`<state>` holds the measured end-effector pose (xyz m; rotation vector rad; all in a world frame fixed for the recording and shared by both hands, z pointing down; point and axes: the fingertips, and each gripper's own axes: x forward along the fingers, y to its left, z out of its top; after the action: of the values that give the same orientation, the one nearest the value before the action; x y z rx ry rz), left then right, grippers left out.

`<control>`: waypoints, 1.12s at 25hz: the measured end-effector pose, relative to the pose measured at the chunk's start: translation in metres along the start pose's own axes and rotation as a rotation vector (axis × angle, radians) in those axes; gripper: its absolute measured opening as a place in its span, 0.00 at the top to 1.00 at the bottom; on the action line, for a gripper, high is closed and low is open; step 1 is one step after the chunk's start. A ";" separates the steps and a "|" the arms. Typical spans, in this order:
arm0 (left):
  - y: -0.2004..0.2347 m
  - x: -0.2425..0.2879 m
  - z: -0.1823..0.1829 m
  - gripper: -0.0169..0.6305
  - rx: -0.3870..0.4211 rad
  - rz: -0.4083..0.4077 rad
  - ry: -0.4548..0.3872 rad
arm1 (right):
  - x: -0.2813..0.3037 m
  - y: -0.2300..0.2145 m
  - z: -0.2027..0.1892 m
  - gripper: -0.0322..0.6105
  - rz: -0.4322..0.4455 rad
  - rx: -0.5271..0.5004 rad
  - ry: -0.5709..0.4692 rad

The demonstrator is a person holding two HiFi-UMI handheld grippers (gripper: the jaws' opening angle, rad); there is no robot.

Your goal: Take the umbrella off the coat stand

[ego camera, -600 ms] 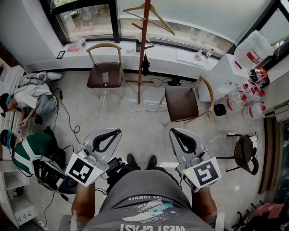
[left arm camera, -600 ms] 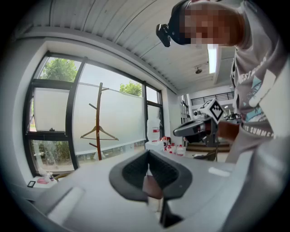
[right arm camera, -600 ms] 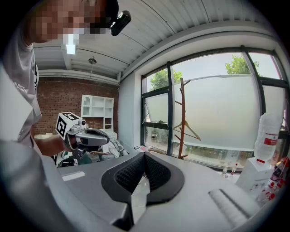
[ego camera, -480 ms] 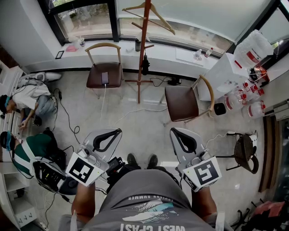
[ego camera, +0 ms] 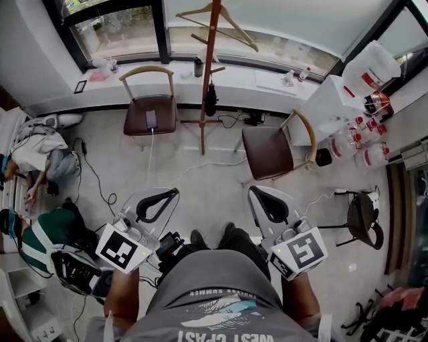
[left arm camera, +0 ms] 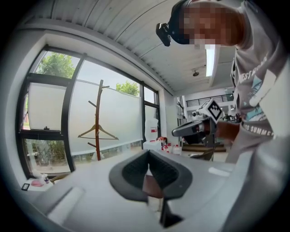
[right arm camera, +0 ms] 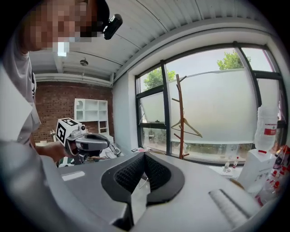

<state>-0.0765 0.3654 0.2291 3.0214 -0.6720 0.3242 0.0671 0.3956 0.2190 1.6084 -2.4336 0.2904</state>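
Note:
The wooden coat stand point(ego camera: 207, 73) rises by the window sill, a wooden hanger point(ego camera: 221, 19) on its top. A small dark folded umbrella point(ego camera: 211, 99) hangs from a peg halfway down the pole. Both grippers are held low in front of the person's body, well short of the stand. The left gripper point(ego camera: 175, 192) is shut and empty, and so is the right gripper point(ego camera: 253, 190). The stand point(left arm camera: 96, 120) shows far off past the shut left gripper point(left arm camera: 148, 152). It also stands point(right arm camera: 180, 118) beyond the shut right gripper point(right arm camera: 144, 154). I cannot make out the umbrella in either gripper view.
A brown chair point(ego camera: 148, 110) stands left of the stand, another point(ego camera: 271, 150) to its right. Cables point(ego camera: 200, 163) run over the floor between them. Two people point(ego camera: 40, 230) sit on the floor at far left. Water bottles point(ego camera: 361, 143) and a dark stool point(ego camera: 364, 220) are at right.
The head view has shifted a little and the person's leg has come forward. Both grippers stay shut, in about the same places before the body.

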 end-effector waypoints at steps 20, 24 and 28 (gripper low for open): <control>0.059 0.098 0.006 0.97 -0.041 0.102 0.061 | 0.084 -0.116 0.008 0.93 0.090 0.042 0.016; 0.075 0.125 0.006 0.97 -0.056 0.127 0.073 | 0.110 -0.142 0.009 0.93 0.127 0.041 0.026; 0.090 0.149 0.007 0.97 -0.067 0.162 0.081 | 0.131 -0.167 0.012 0.93 0.164 0.038 0.032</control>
<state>0.0189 0.2210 0.2522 2.8793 -0.9037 0.4179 0.1698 0.2122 0.2523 1.4087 -2.5545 0.3878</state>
